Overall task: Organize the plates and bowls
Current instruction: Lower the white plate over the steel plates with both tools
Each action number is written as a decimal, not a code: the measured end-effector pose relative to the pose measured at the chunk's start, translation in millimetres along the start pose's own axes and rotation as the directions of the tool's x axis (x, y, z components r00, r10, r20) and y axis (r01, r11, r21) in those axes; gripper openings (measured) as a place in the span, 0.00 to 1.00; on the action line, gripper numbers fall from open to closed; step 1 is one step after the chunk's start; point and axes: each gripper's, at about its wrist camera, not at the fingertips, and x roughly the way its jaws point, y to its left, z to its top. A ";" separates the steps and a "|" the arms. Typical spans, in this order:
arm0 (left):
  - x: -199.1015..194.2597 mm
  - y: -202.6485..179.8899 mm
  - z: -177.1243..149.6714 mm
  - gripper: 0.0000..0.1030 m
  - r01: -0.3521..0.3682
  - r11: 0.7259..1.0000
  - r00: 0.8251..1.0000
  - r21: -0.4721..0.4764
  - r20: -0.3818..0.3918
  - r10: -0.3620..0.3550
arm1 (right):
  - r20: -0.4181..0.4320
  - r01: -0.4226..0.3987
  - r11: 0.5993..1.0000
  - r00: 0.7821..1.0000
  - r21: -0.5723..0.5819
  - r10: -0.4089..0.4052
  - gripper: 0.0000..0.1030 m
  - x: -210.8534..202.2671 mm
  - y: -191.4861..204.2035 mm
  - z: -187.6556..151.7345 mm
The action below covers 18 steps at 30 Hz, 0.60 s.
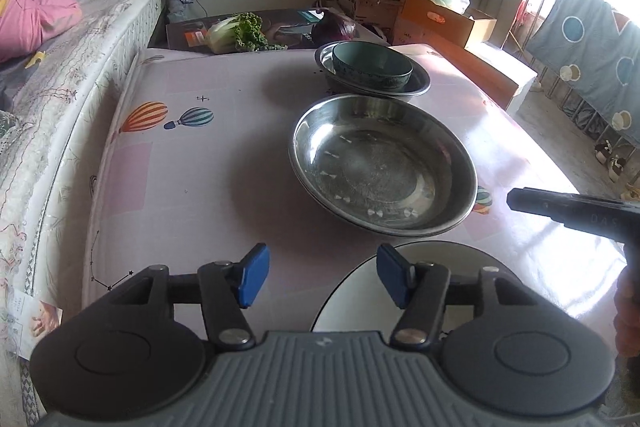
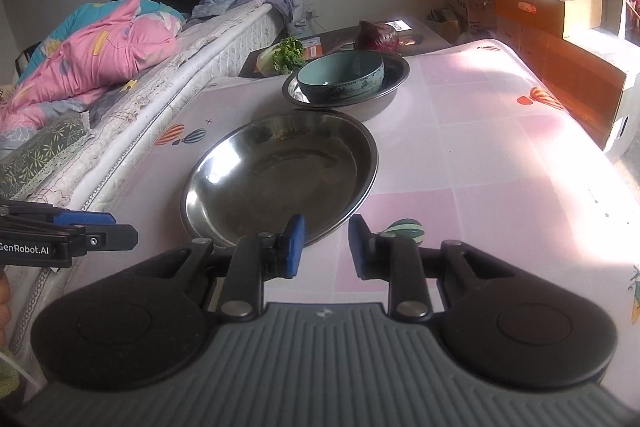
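Steel dominates the left wrist view: a wide steel plate (image 1: 384,167) sits mid-desk (image 1: 208,163), and at twelve o'clock from it a teal bowl (image 1: 372,67) rests inside a second steel dish (image 1: 416,85). The left gripper (image 1: 320,277) hangs empty, pads spread, just above a white plate (image 1: 440,259) at five o'clock.

From the right wrist view, the right gripper (image 2: 325,247) is spread and empty, its left pad at the steel plate's near rim. Judged best: pinch that rim squarely, lift level, avoid scraping the cloth.
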 end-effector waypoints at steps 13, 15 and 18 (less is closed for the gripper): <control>-4.2 23.6 -47.3 0.67 0.078 0.994 0.987 -0.078 -0.132 -0.087 | -0.109 -0.145 0.969 0.980 0.200 0.169 0.43 -17.6 -17.2 -59.1; -4.6 21.8 -51.8 0.66 0.086 0.992 0.985 -0.087 -0.142 -0.098 | -0.112 -0.147 0.967 0.978 0.207 0.173 0.43 -20.9 -14.4 -66.6; -4.4 14.9 -57.2 0.65 0.092 0.992 0.985 -0.082 -0.139 -0.102 | -0.108 -0.139 0.967 0.980 0.212 0.165 0.43 -26.6 -12.5 -75.8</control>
